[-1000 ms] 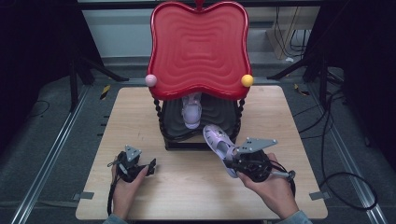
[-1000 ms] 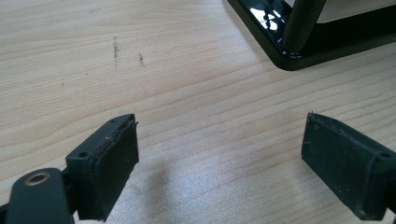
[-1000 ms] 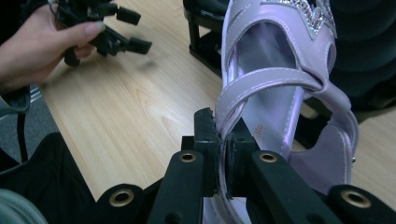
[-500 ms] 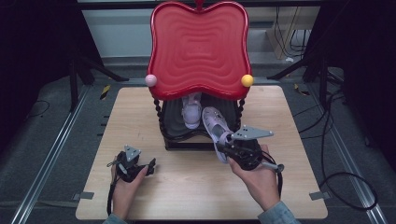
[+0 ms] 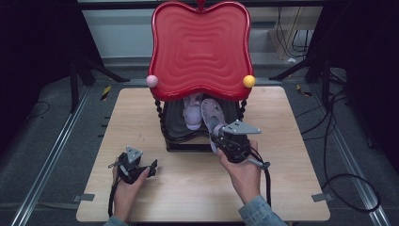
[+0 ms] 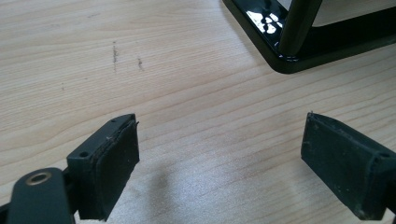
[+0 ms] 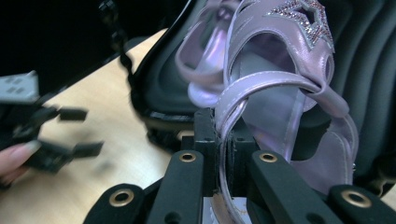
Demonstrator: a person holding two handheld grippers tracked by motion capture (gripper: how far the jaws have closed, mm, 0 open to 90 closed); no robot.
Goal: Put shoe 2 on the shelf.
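Note:
A lilac strappy sandal (image 7: 280, 70) with a glittery star hangs from my right gripper (image 7: 223, 126), whose jaws are shut on its thin strap. In the high view this sandal (image 5: 211, 114) is tilted over the black lower shelf (image 5: 176, 127) of a stand with a red wavy top (image 5: 200, 47), and my right gripper (image 5: 217, 136) is at the shelf's front edge. A matching sandal (image 5: 193, 112) lies on the shelf just to its left, partly under the red top. My left gripper (image 5: 149, 170) rests low over the wooden table (image 5: 136, 108), open and holding nothing (image 6: 224, 158).
The stand's glossy black base corner and a dark post (image 6: 292, 42) lie just ahead of my left gripper. Pink (image 5: 152, 80) and yellow (image 5: 249, 81) knobs stick out from the red top. Black tripod legs and cables surround the table on the floor.
My right gripper has carried the sandal forward, away from the person, from in front of the stand to over its lower shelf beside the other sandal. The left gripper has stayed put.

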